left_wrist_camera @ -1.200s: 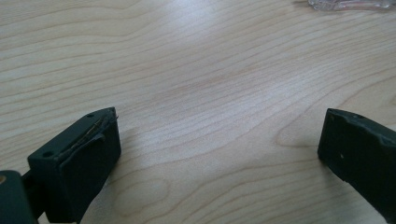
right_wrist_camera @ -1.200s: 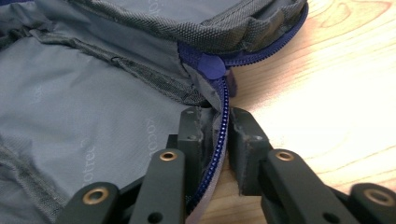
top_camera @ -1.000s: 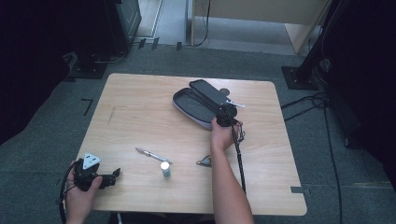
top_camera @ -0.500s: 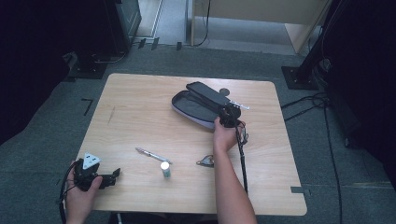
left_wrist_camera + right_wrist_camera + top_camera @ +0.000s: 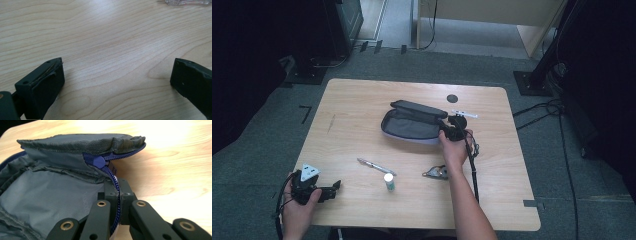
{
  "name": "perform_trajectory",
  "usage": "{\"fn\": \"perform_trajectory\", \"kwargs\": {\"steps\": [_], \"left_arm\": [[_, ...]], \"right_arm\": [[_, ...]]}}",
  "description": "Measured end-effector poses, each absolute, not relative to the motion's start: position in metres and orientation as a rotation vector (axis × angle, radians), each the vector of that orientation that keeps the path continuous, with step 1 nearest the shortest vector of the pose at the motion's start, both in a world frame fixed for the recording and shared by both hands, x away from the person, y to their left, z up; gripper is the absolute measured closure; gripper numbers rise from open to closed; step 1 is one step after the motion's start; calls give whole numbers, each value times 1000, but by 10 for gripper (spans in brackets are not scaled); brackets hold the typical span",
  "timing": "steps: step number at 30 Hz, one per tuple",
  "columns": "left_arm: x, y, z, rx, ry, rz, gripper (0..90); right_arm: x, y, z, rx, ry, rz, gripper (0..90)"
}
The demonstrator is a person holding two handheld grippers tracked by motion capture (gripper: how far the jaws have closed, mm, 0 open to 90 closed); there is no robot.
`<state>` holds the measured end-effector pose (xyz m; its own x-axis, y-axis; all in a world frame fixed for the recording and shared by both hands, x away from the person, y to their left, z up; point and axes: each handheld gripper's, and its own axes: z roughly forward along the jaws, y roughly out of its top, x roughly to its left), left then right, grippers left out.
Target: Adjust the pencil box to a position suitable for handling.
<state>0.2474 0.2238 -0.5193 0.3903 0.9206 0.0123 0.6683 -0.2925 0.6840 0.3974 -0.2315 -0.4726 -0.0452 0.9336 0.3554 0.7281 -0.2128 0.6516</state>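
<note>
A grey pencil case [image 5: 412,125] with a blue zip lies open at the middle of the table, its lid flap raised at the back. My right gripper [image 5: 451,126] is at the case's right end, shut on the zipped rim. In the right gripper view the jaws [image 5: 117,187] pinch the blue zip band just below the slider [image 5: 98,162], with the grey lining [image 5: 50,202] to their left. My left gripper [image 5: 334,187] rests near the table's front left corner. Its jaws [image 5: 117,72] stand wide open over bare wood.
A pen [image 5: 374,166], a small white tube [image 5: 388,181] and a metal clip [image 5: 435,173] lie in front of the case. A white pen [image 5: 464,114] lies behind the right gripper, near a round cable hole [image 5: 452,98]. A clear plastic item [image 5: 186,2] lies beyond the left jaws.
My right gripper has risen a little with the case's rim in it, and the case's right end has lifted with it. The left hand has stayed put.
</note>
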Motion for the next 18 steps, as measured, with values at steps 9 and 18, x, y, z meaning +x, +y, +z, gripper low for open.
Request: {"fn": "perform_trajectory", "kwargs": {"steps": [9, 18], "left_arm": [[247, 224, -519, 2058, 1355, 551, 0], [247, 224, -519, 2058, 1356, 550, 0]], "right_arm": [[382, -226, -476, 1909, 1884, 1162, 885], [369, -228, -481, 1855, 1975, 1197, 885]]}}
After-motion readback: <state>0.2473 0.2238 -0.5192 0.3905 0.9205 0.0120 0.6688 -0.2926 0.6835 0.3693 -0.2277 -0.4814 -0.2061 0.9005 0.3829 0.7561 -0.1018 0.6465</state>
